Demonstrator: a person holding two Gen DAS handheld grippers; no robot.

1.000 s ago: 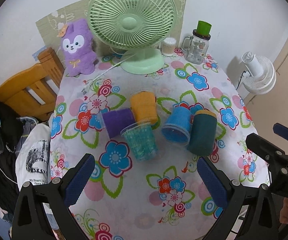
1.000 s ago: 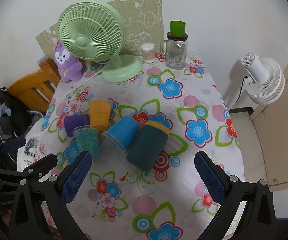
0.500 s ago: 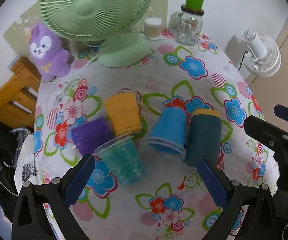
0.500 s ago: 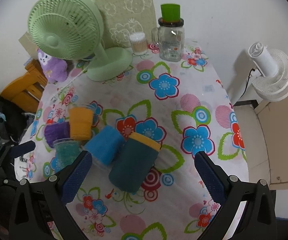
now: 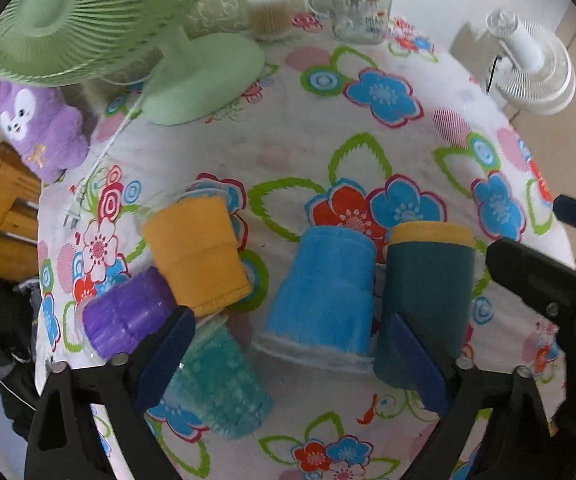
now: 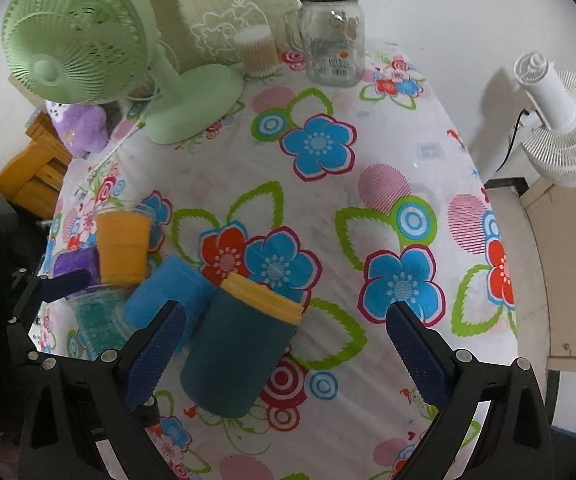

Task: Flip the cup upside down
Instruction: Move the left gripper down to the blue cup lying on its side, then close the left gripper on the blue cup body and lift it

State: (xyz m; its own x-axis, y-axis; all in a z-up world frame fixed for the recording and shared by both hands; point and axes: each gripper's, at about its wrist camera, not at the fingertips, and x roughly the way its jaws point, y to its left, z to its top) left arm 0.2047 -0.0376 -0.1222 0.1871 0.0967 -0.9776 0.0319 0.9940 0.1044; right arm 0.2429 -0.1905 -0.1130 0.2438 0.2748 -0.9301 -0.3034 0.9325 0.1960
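close downward wrist views, shared cups (image 5: 320,300)

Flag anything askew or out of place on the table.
All five cups lie tipped on their sides in a cluster: orange cup, purple cup, teal clear cup, blue cup, dark green cup. Nothing looks spilled or broken. The green fan and glass jar stand upright.

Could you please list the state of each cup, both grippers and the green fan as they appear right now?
Orange cup: on its side.
Purple cup: on its side.
Teal clear cup: on its side.
Blue cup: on its side.
Dark teal cup: on its side.
Left gripper: open, empty.
Right gripper: open, empty.
Green fan: upright, blades not clearly visible.
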